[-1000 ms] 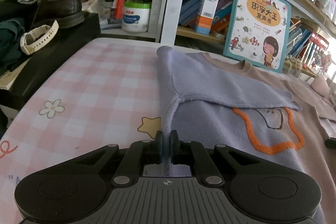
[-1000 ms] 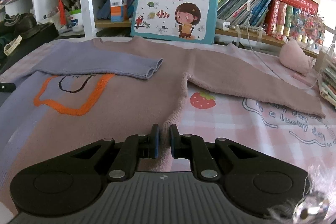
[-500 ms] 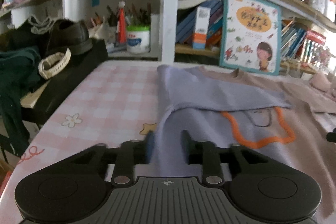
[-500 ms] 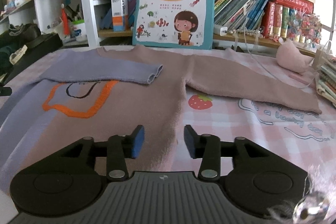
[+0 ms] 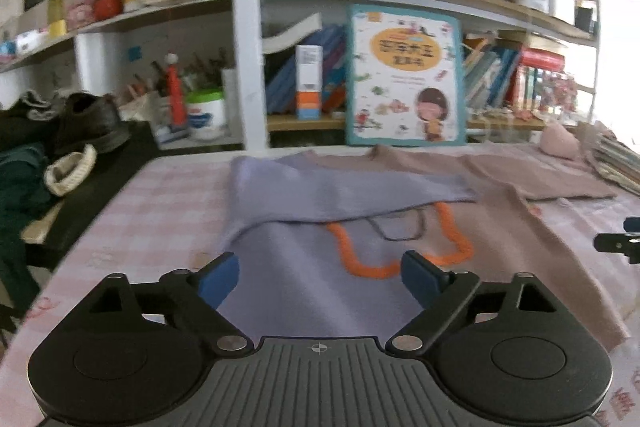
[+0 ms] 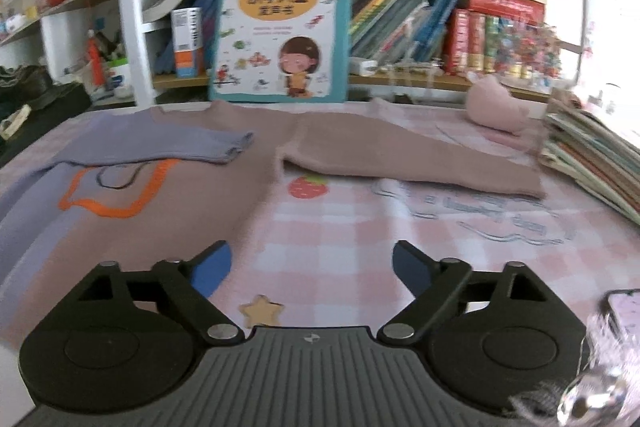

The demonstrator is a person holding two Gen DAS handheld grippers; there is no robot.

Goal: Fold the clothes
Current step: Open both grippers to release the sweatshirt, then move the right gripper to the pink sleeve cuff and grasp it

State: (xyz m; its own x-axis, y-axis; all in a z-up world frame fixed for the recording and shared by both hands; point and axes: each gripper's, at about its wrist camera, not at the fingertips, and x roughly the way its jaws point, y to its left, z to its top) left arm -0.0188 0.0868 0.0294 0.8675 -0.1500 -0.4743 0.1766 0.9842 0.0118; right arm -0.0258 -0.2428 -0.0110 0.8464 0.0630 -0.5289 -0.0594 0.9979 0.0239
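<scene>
A sweater, half lilac and half dusty pink with an orange outline on its chest, lies flat on the pink checked tablecloth (image 6: 352, 239); it shows in the left wrist view (image 5: 304, 267) and in the right wrist view (image 6: 192, 195). Its lilac sleeve (image 5: 340, 191) is folded across the chest. Its pink sleeve (image 6: 412, 159) lies stretched out to the right. My left gripper (image 5: 320, 277) is open and empty above the lilac hem. My right gripper (image 6: 312, 267) is open and empty above the cloth beside the pink hem.
A children's book (image 6: 280, 31) stands at the back against bookshelves. A stack of books (image 6: 592, 159) and a pink soft toy (image 6: 496, 107) lie at the right. A black box with shoes (image 5: 88, 123) sits left. A phone (image 6: 624, 311) lies near right.
Both grippers have let go of the sweater's hem, opened wide and lifted back. The hem now lies flat on the table.
</scene>
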